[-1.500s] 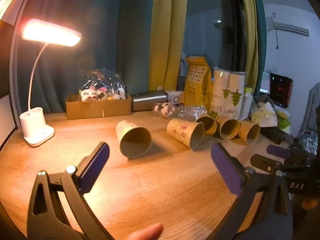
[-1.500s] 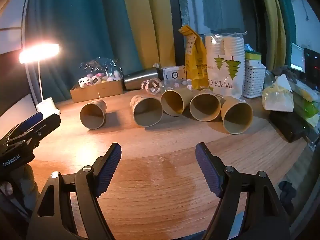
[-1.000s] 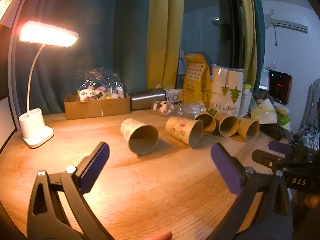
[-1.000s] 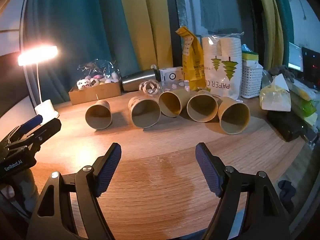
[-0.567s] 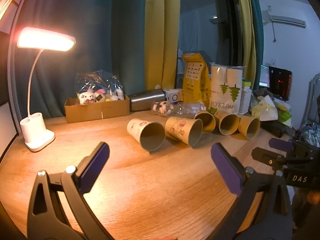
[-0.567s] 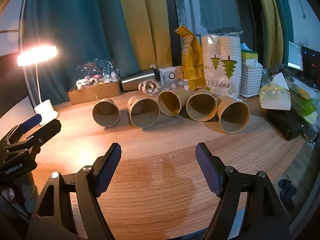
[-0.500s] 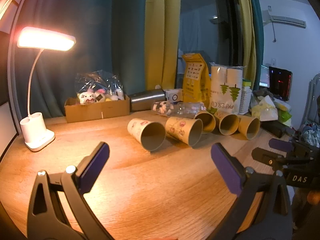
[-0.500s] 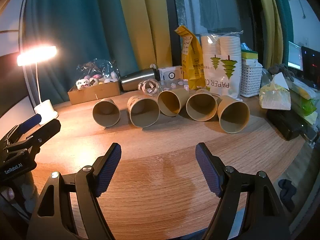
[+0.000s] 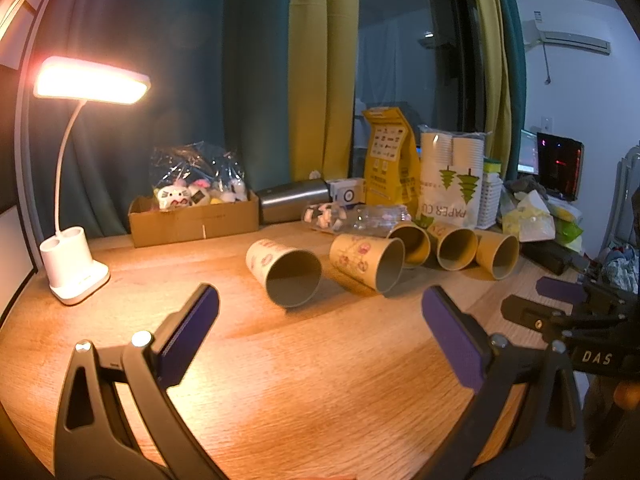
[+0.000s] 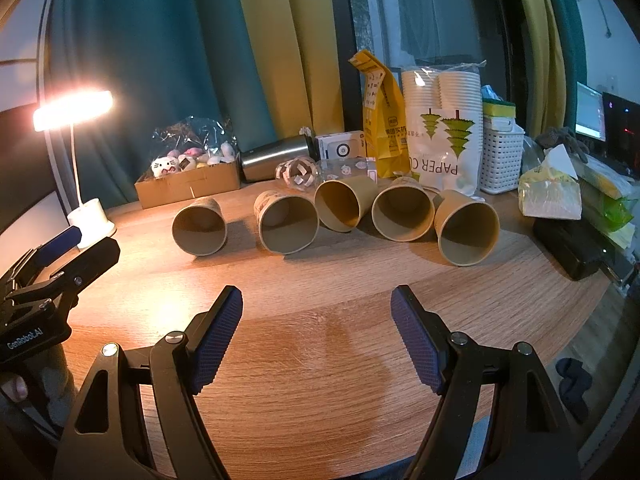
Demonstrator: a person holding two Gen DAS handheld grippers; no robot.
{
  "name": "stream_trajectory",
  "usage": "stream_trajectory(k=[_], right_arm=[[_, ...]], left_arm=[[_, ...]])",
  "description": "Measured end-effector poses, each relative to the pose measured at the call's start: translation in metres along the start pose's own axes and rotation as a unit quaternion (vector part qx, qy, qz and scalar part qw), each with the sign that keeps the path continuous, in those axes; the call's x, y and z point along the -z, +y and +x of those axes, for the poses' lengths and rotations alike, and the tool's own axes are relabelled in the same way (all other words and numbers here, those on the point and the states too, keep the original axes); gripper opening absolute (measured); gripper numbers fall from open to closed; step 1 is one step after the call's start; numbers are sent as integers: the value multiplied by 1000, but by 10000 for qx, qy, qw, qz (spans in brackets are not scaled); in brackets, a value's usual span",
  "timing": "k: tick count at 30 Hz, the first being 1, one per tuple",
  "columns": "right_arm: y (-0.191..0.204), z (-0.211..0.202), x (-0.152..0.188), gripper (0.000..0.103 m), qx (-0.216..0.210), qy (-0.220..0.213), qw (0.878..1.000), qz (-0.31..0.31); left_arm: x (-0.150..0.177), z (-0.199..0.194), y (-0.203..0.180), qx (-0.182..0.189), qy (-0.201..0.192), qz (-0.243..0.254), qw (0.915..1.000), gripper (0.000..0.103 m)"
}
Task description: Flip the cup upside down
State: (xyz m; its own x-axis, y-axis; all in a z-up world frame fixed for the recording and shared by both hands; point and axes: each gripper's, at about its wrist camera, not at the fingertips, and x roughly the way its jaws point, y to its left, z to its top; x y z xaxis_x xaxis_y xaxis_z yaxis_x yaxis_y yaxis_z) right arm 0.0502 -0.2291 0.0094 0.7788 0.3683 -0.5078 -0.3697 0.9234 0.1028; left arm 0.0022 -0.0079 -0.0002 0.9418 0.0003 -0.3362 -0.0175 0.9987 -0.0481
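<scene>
Several tan paper cups lie on their sides in a row on the wooden table (image 10: 328, 352), mouths toward me. The leftmost cup (image 9: 286, 272) (image 10: 200, 226) lies a little apart from the second cup (image 9: 370, 262) (image 10: 286, 224). My left gripper (image 9: 320, 338) is open and empty, above the table in front of the leftmost cup. My right gripper (image 10: 316, 336) is open and empty, well in front of the row. The left gripper also shows at the left edge of the right wrist view (image 10: 60, 256).
A lit desk lamp (image 9: 76, 276) stands at the left. A cardboard box of toys (image 9: 192, 220), a steel flask (image 9: 292, 200), a yellow bag (image 10: 380, 128), a pack of paper cups (image 10: 444, 128) and a white basket (image 10: 500, 156) line the back. A black object (image 10: 572, 248) lies at the right.
The leftmost cup has rolled right, closer to the row, then come to rest. Both grippers stay open and nearly still.
</scene>
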Motion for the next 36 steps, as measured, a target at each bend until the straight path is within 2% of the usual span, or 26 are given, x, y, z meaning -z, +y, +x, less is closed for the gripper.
stream_trajectory(k=[36], right_arm=[[0,2,3,80,6,33,10000,12]], left_arm=[[0,0,-5,42,-8,36,10000,103]])
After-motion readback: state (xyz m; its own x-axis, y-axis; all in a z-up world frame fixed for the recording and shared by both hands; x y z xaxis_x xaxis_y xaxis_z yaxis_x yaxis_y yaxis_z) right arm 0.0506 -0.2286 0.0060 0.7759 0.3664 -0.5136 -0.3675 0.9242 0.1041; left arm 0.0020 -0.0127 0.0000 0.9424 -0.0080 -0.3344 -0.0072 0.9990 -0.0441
